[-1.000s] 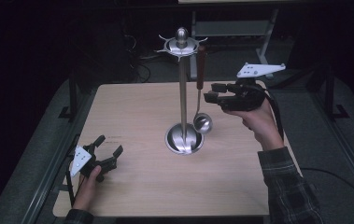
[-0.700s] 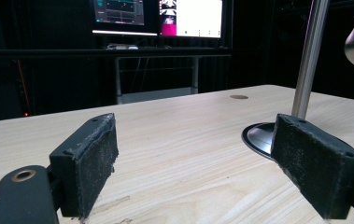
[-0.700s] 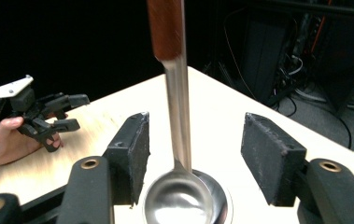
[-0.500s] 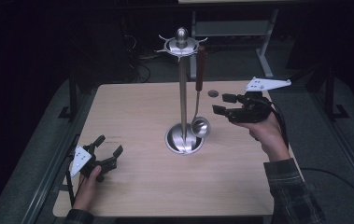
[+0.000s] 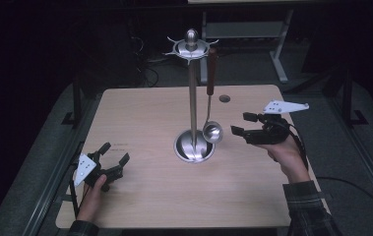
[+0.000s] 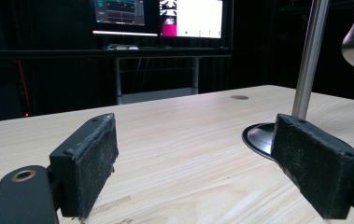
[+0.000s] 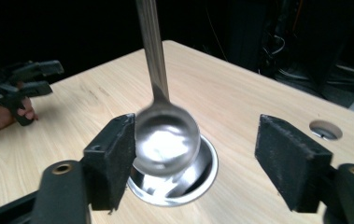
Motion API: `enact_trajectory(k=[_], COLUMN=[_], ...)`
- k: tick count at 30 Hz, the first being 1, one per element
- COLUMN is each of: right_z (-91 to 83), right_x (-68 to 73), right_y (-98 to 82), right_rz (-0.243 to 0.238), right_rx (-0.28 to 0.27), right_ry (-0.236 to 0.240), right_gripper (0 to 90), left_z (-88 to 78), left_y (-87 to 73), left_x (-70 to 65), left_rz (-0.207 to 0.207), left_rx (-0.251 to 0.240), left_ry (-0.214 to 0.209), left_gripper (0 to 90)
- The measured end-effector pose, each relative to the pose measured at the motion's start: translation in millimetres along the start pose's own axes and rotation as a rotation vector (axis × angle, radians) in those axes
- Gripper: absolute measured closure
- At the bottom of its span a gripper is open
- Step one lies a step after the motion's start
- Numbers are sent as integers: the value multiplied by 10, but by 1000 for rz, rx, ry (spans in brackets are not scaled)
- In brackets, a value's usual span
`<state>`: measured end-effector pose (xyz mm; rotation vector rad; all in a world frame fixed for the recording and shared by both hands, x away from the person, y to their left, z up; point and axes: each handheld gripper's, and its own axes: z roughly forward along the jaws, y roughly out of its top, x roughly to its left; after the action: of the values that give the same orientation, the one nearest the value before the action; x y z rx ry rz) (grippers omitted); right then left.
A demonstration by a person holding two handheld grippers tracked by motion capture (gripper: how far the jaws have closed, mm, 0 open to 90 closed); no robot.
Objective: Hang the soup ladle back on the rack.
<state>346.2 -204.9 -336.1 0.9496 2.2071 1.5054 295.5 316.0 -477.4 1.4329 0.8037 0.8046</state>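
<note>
Half the ladle (image 7: 165, 140), its handle top cut off, beside right gripper (image 7: 195, 158).

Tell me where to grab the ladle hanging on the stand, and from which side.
Grip the ladle on its thin metal shank just above the bowl, coming level from the right, where the right claw already stands open. The shank hangs straight and narrow, so the pads can close flat on it; the round bowl would likely slip, and the stand's pole blocks the left.
</note>
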Motion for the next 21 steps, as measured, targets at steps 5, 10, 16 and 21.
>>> enact_trajectory(k=[5,10,16,21], right_z=[22,69,102,88], right_x=[-11,-15,-1,-18], right_y=[-193,-352,-544,-685], right_rz=[10,9,-11,-1], right_rx=[19,47,72,75], right_ry=[-23,-48,-66,-79], right_gripper=[248,204,176,172], left_z=[-5,-3,-7,-3], left_y=[-1,-2,0,0], left_x=[-3,-5,3,4], left_rz=[-4,-6,2,2], left_rx=[3,2,8,8], left_ry=[2,1,-3,-8], left_gripper=[143,143,143,143])
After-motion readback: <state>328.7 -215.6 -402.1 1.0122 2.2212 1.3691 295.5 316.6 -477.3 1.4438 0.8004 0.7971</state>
